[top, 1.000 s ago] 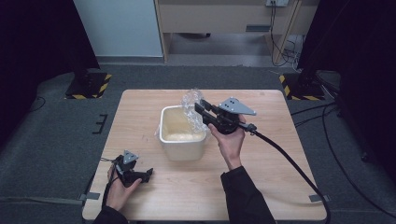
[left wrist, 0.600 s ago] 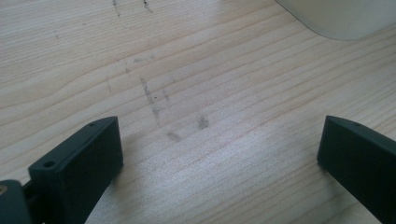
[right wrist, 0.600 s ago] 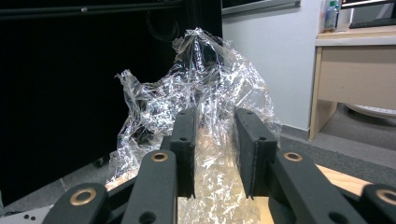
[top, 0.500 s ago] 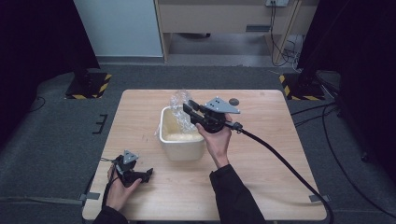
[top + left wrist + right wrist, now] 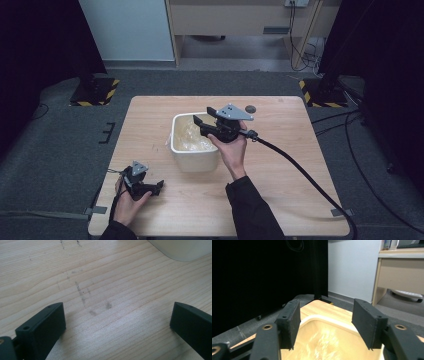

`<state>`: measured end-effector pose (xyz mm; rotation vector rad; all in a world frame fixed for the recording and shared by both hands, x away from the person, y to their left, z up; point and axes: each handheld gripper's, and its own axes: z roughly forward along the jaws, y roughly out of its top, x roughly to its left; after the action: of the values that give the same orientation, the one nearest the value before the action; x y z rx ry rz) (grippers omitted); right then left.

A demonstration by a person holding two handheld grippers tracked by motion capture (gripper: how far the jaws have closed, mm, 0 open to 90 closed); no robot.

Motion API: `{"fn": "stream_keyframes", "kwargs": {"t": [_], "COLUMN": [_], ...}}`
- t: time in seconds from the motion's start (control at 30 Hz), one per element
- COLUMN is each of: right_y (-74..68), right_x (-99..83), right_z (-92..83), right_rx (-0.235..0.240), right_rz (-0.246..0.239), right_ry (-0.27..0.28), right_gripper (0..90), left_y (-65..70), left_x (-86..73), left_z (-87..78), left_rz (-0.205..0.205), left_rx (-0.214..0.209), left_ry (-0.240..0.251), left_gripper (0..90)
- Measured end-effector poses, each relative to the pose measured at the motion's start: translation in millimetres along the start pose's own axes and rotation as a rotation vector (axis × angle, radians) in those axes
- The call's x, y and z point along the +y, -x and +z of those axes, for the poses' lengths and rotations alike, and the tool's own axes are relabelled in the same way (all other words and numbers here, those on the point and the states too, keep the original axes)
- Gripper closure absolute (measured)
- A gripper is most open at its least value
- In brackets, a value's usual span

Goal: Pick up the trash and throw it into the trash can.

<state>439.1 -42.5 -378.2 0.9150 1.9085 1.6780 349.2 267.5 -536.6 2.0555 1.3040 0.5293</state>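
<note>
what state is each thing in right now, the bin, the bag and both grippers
white bin: upright on the table, open at the top
clear plastic bag: crumpled, lying inside the bin, free of both grippers
right gripper: above the bin, jaws have just been opening, nothing between them
left gripper: low over the wooden table, jaws wide apart, nothing between them

Black grippers [image 5: 204, 121] with grey three-cornered plates (thick black cable), dark sleeves [image 5: 250, 210]

Pale wooden desk [image 5: 280, 190], a white tub [image 5: 196, 159] at its middle, left gripper [image 5: 156, 187] resting near its front-left corner.
</note>
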Motion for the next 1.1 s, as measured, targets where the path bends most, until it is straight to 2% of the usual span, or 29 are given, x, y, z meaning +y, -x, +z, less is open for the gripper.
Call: {"fn": "stream_keyframes", "kwargs": {"t": [0.1,0.17,0.27,0.37,0.57,0.73,0.83,1.1], "right_y": [2.9,7.6,18.2,29.8,49.0,64.7,72.4,85.1], "right_x": [7.0,10.1,8.7,2.1,-24.0,-51.4,-66.0,-106.5], "right_z": [-10.9,-23.2,-40.8,-58.0,-93.0,-126.2,-142.4,-169.1], "right_rx": [-0.023,-0.060,-0.089,-0.120,-0.160,-0.188,-0.224,-0.275], "right_rz": [-0.006,0.006,0.017,0.026,0.038,0.093,0.086,0.099], "right_ry": [0.007,0.009,0.016,-0.002,-0.085,-0.116,-0.150,-0.223], "right_gripper": [32.0,29.9,27.1,24.1,22.7,22.7,22.6,22.3], "left_y": [0.0,0.0,-0.1,0.0,0.0,0.3,0.3,0.3], "left_x": [0.0,0.0,0.0,0.0,0.0,0.1,0.1,0.1], "left_z": [0.0,0.0,0.0,0.0,0.0,0.1,0.1,0.1], "left_rz": [0.000,0.000,0.001,0.000,0.000,-0.001,-0.001,-0.001], "left_rx": [0.000,0.000,0.000,0.000,0.000,0.002,0.002,0.001], "left_ry": [0.000,0.000,0.000,0.000,0.000,0.000,0.000,0.000], "left_gripper": [0.0,0.0,0.0,0.0,0.0,0.0,0.0,0.0]}}
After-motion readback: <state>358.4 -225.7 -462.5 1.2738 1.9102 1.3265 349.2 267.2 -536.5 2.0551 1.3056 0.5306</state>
